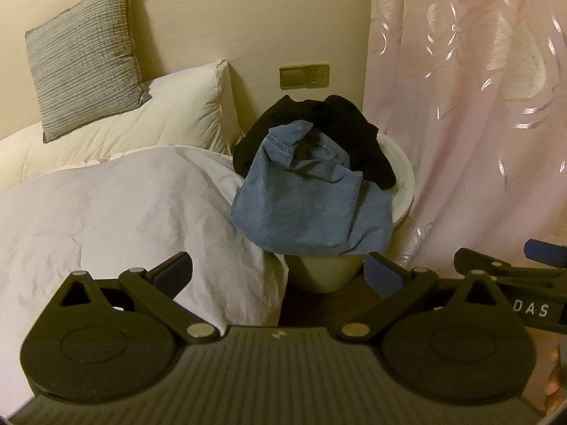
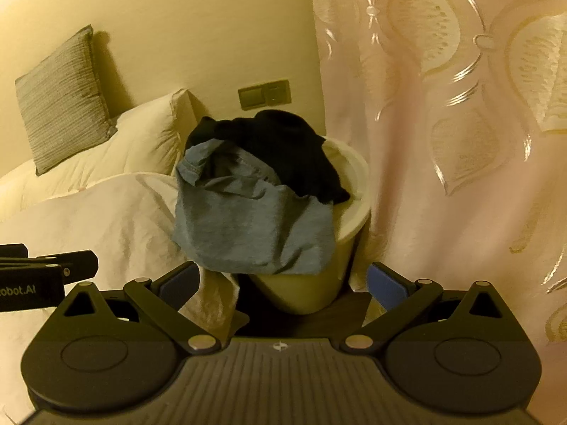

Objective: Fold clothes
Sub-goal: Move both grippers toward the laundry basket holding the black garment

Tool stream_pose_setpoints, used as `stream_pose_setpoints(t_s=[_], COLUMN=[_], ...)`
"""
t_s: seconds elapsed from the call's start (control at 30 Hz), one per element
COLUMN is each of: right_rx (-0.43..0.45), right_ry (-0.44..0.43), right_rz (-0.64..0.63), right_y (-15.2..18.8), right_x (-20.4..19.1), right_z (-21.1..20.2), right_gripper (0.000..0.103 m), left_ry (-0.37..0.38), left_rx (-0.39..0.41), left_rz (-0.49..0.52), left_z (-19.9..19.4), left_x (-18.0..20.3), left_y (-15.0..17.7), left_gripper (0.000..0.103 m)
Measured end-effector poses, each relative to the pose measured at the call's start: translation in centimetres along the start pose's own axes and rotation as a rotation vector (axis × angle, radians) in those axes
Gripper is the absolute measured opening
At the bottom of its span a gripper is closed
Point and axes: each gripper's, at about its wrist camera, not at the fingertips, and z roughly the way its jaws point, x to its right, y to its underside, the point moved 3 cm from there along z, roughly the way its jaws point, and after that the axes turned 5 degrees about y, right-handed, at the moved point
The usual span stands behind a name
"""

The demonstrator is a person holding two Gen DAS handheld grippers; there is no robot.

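Left wrist view: both tongs (image 1: 278,274) (image 2: 281,283) gape empty before crumpled blue denim (image 1: 308,205) draping a round white bin (image 1: 400,177).

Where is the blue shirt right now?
The blue shirt hangs over the front rim of the white bin, centre in both views, under the black garment and right of the bed.
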Motion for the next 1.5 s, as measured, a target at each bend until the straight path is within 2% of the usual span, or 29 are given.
stream_pose_setpoints(t_s=[0.13,0.3,0.63,0.93,1.07,1.23,1.5], right_rx=[0.0,-0.002,0.008,0.016,0.024,0.02,-0.009], right_ry=[-0.008,-0.021,-0.029,-0.038,-0.038,-0.031,-0.02], right_rz=[0.0,-0.013,-0.018,-0.044,-0.049,-0.049,-0.051], right_y=[0.3,-0.1,-1.1,-1.7,-1.8,-1.8,-1.9], right_x=[-0.7,0.3,0.6,-1.0,-1.5,-1.8,-1.9], right_z=[-0.2,-0.2,1.0,1.4,1.6,2.1,3.5], right_gripper=[0.103,0.103,0.103,0.103,0.103,0.103,0.103], left_ry=[0.002,0.005,0.032,-0.022,-0.042,-0.024,-0.017], left_rx=[-0.003,-0.013,-0.062,-0.022,-0.045,-0.049,-0.043], left_rz=[0.005,0.014,-0.052,-0.103,-0.164,-0.055,-0.023], left_z=[0.1,0.8,1.7,1.4,2.2,2.7,3.3], left_x=[0.6,1.4,-0.9,-2.8,-4.0,-3.8,-4.2], left_y=[-0.2,-0.3,0.7,0.6,0.9,1.4,0.9], left_gripper=[0.102,0.102,0.102,0.102,0.102,0.102,0.102])
